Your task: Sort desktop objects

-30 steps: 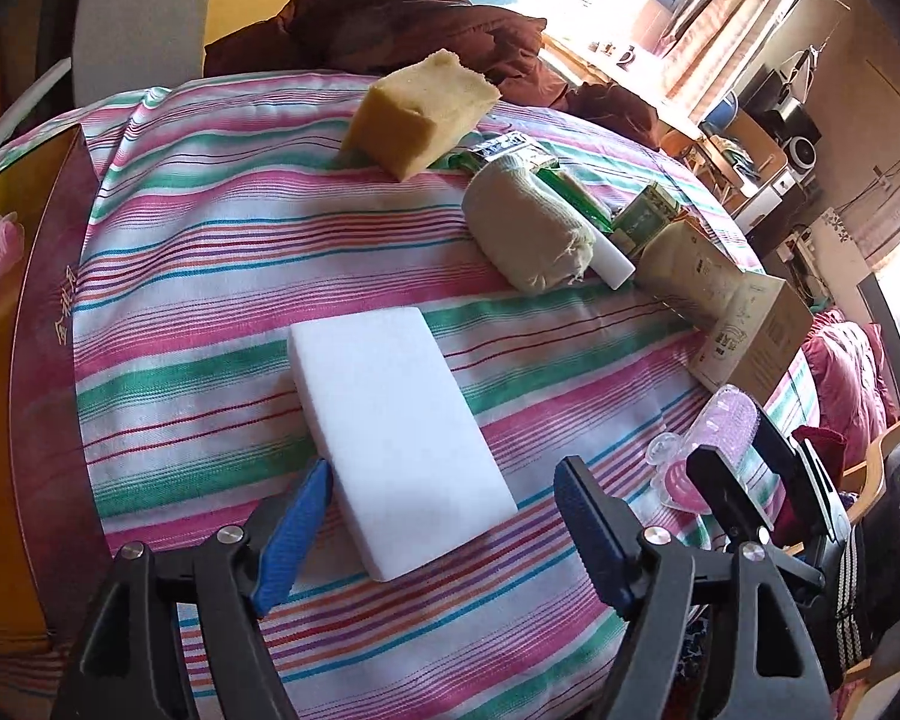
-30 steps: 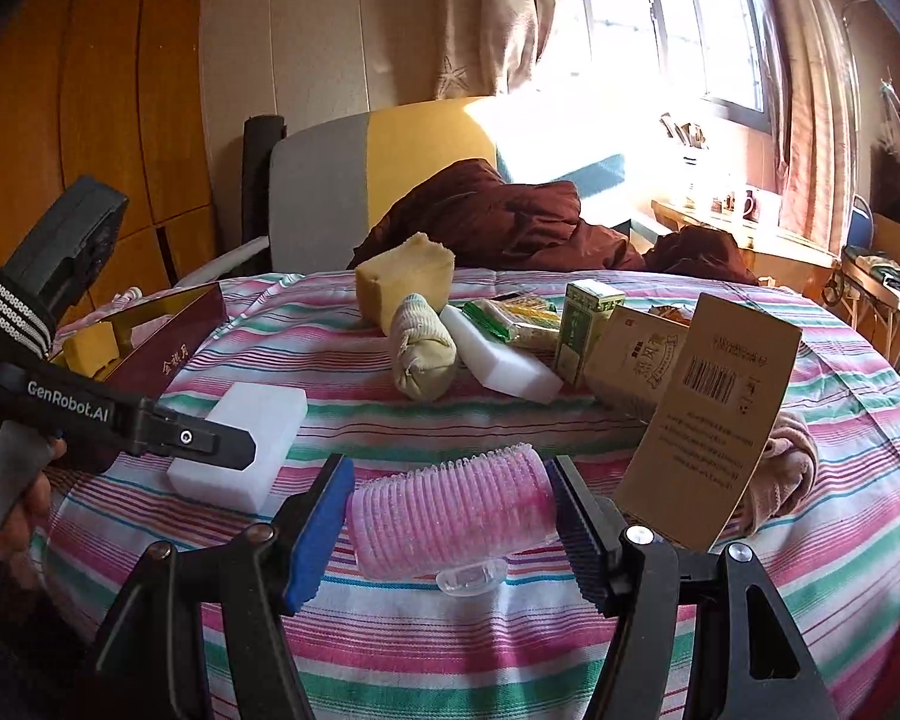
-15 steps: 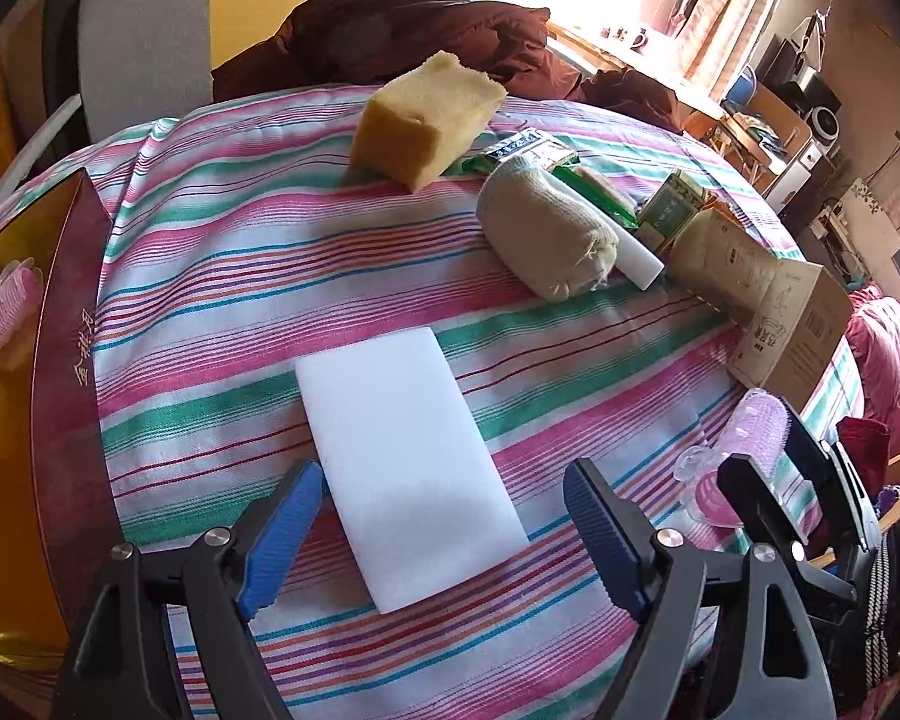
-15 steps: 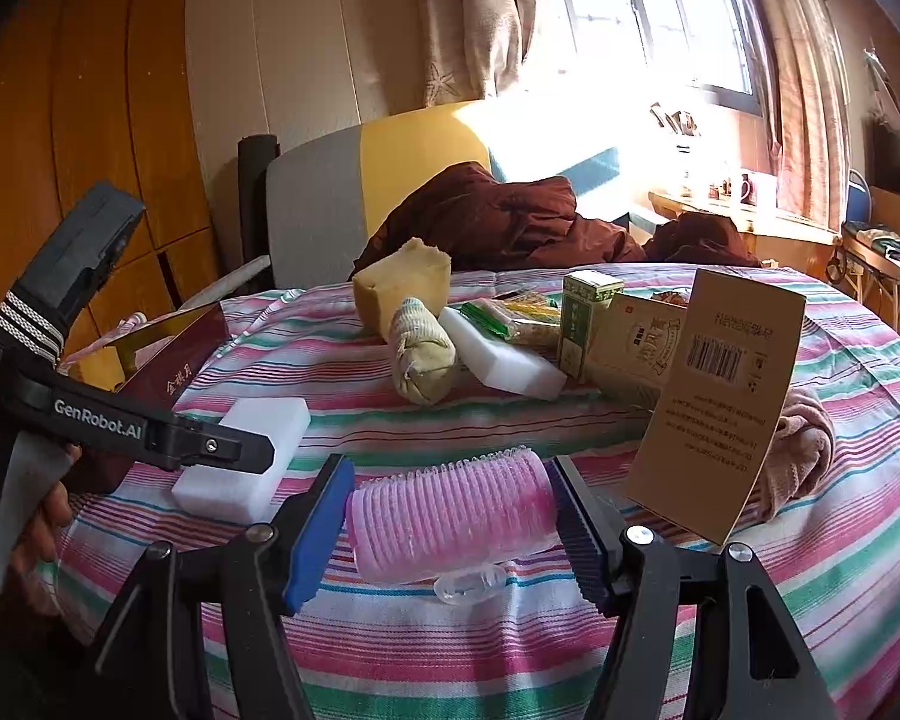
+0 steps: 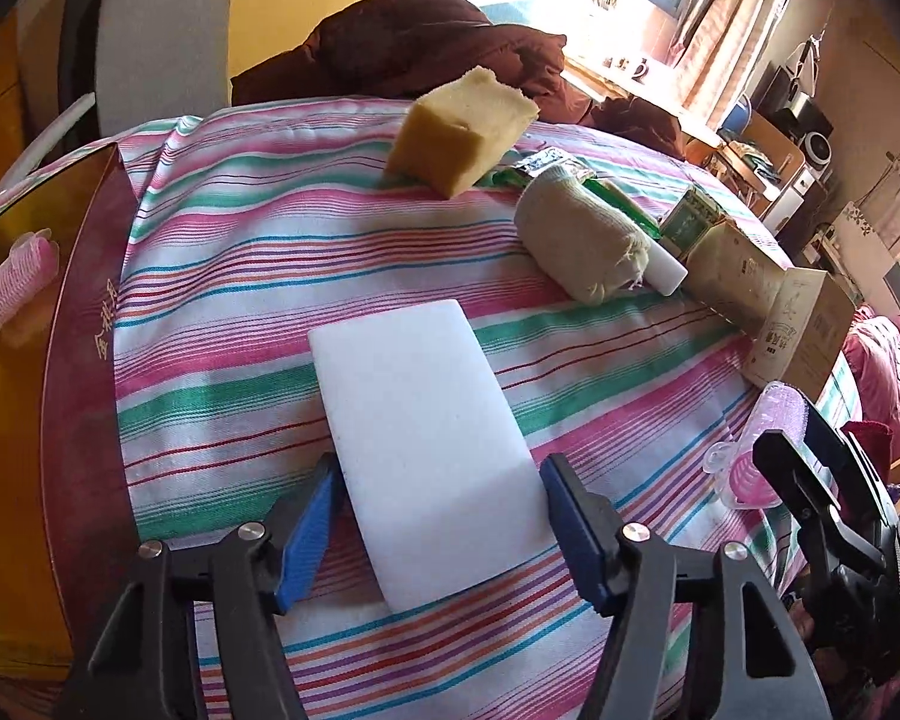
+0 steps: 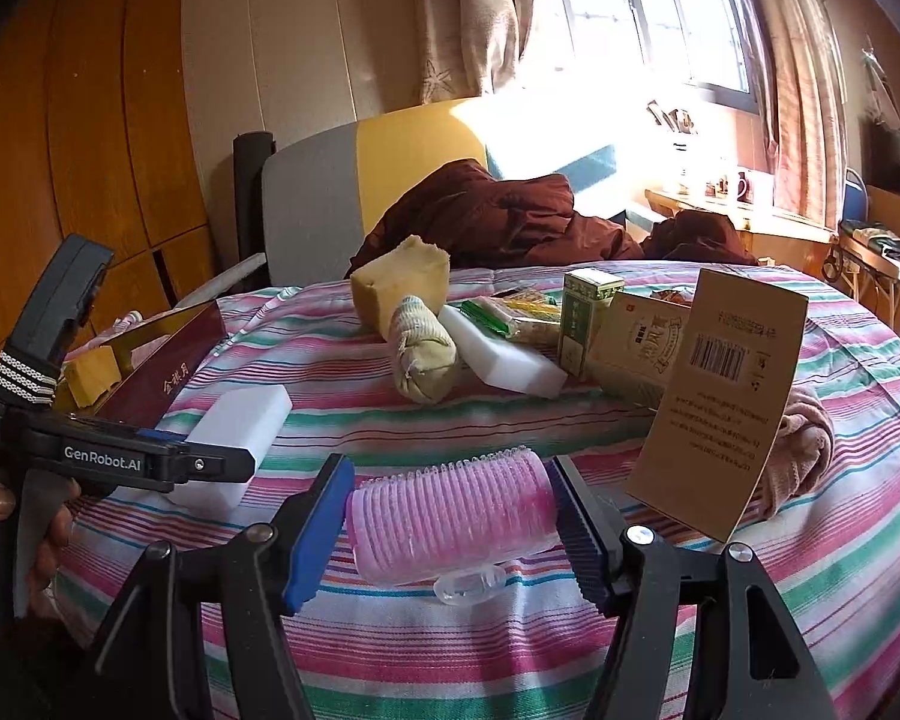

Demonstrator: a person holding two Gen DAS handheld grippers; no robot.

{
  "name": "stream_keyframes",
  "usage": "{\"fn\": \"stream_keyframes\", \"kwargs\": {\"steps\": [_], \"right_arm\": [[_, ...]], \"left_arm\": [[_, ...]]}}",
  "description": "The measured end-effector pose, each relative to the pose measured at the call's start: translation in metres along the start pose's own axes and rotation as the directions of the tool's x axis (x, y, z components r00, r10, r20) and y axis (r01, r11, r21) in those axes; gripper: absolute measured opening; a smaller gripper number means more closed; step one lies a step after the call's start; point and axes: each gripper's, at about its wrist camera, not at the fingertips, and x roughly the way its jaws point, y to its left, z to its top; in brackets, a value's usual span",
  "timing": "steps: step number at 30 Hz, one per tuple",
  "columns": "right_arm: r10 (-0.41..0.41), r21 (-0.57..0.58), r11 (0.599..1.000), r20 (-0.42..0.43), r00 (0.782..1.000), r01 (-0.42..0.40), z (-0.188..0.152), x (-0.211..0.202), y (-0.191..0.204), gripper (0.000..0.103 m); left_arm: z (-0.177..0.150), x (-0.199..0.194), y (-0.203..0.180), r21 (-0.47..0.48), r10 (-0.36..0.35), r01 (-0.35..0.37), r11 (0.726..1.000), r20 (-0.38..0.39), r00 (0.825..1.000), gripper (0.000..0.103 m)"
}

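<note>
On the table (image 5: 222,276) we find a flat sponge block (image 5: 420,444) nearest us, with the open box (image 5: 78,360) to its left, a hair roller (image 5: 15,282) lying inside. Behind the block sits a sponge chunk (image 5: 462,132); right of that lies a rolled cloth (image 5: 582,246), then upright cartons (image 5: 774,306). Another hair roller (image 6: 450,516) lies before the cartons.
</note>
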Motion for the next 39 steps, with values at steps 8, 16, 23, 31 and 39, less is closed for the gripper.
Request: {"fn": "stream_keyframes", "kwargs": {"steps": [8, 16, 23, 31, 39], "right_arm": [[0.027, -0.008, 1.000, 0.001, 1.000, -0.027, 0.006, -0.003, 0.017, 0.067], [0.105, -0.076, 0.992, -0.001, 0.994, -0.105, 0.025, 0.004, 0.064, 0.067], [0.244, -0.162, 0.957, -0.012, 0.970, -0.243, 0.052, 0.018, 0.134, 0.067], [0.397, -0.238, 0.883, -0.084, 0.914, -0.405, 0.101, 0.059, 0.221, 0.067], [0.371, -0.266, 0.863, -0.242, 0.897, -0.429, 0.130, 0.145, 0.280, 0.067]], "left_arm": [[-0.018, -0.035, 0.003, 0.078, -0.091, 0.084, 0.993, 0.087, 0.992, 0.068], [-0.029, -0.098, 0.070, -0.010, -0.074, 0.077, 0.997, 0.188, 0.979, 0.068], [-0.044, -0.136, 0.163, -0.162, 0.086, -0.048, 0.986, 0.236, 0.968, 0.068], [-0.058, -0.139, 0.250, -0.313, 0.197, -0.131, 0.941, 0.191, 0.962, 0.068], [-0.061, -0.137, 0.286, -0.341, 0.199, -0.130, 0.931, 0.174, 0.965, 0.069]]}}
